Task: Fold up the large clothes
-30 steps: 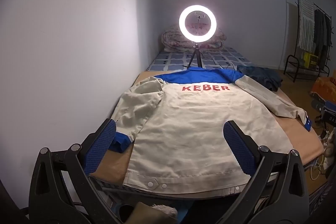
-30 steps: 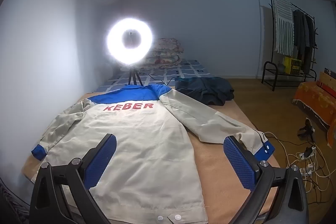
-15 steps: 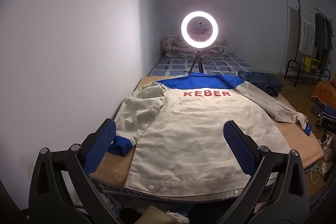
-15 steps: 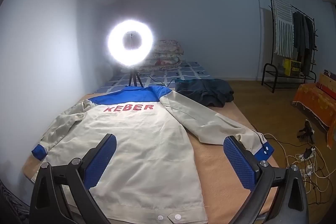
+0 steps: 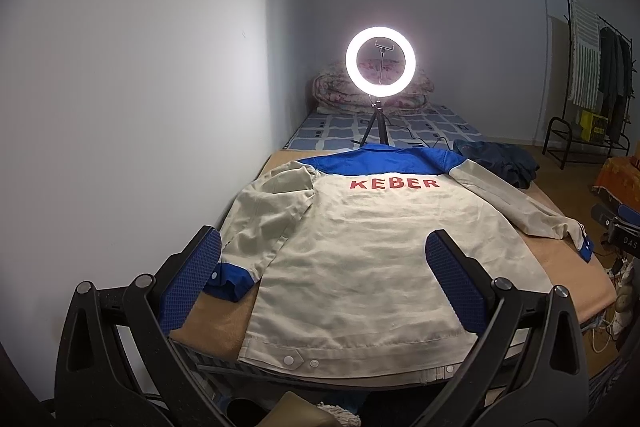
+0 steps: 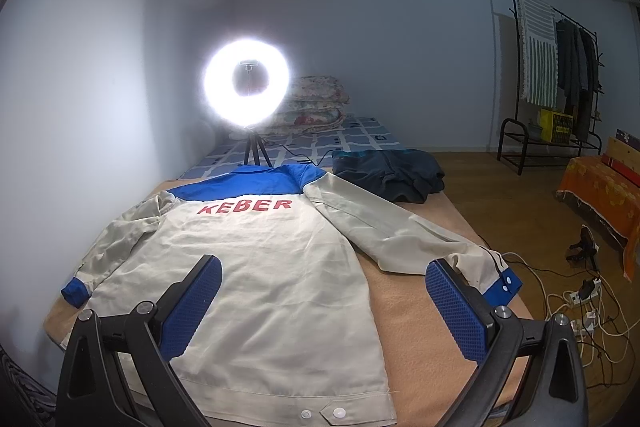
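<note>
- The left tool (image 5: 320,287) is held with its two blue-padded fingers (image 5: 191,287) spread wide apart, nothing being gripped between them; it hangs above the near edge of the bed, clear of the cloth.
- The right tool (image 6: 322,301) is likewise held wide open and empty, above the lower half of the jacket's back.
- The jacket (image 5: 368,247) is laid flat, back up, on the tan-covered bed (image 6: 424,311), hem nearest the tools and collar farthest away. It is cream with a blue yoke and blue cuffs, and the red word "KEBER" is seen across the upper back.
- The jacket's left sleeve (image 5: 264,215) is bent down alongside the body, its blue cuff (image 5: 232,277) lying by the left tool's left finger in the left wrist view.
- The right sleeve (image 6: 400,235) is stretched out sideways, its cuff (image 6: 504,281) reaching the bed's right edge.
- A dark folded garment (image 6: 388,171) is seen beyond the right sleeve.
- A lit ring light (image 5: 381,60) on a small tripod is stood just behind the collar.
- Folded quilts (image 6: 316,107), a clothes rack (image 6: 560,67) and floor cables (image 6: 580,303) are seen farther out.
</note>
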`<state>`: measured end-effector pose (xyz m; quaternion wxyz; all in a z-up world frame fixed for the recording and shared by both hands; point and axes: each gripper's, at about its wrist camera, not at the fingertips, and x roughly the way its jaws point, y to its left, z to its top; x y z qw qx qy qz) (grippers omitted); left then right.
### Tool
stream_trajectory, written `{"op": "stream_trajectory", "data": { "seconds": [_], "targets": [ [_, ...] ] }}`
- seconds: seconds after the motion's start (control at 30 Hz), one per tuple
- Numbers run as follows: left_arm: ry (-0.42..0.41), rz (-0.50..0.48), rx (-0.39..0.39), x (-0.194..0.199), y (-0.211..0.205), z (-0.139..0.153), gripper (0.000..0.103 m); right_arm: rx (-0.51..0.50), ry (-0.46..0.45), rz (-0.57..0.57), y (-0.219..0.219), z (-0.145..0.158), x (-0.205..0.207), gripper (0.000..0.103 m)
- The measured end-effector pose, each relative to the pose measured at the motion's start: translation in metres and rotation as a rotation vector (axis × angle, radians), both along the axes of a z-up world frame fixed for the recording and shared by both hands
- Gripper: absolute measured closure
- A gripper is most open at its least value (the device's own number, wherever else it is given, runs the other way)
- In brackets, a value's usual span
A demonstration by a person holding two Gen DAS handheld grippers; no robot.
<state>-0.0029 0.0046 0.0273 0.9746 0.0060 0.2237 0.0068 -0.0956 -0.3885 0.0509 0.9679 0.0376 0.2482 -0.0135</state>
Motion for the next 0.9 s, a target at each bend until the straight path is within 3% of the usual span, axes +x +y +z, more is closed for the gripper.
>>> {"op": "stream_trajectory", "data": {
  "seconds": [0.9],
  "targets": [
    [-0.023, 0.006, 0.003, -0.0027, 0.0014, -0.0025, 0.0, -0.01, 0.006, 0.002, 0.0029, -0.0018, 0.0052, 0.0]
  ]
}}
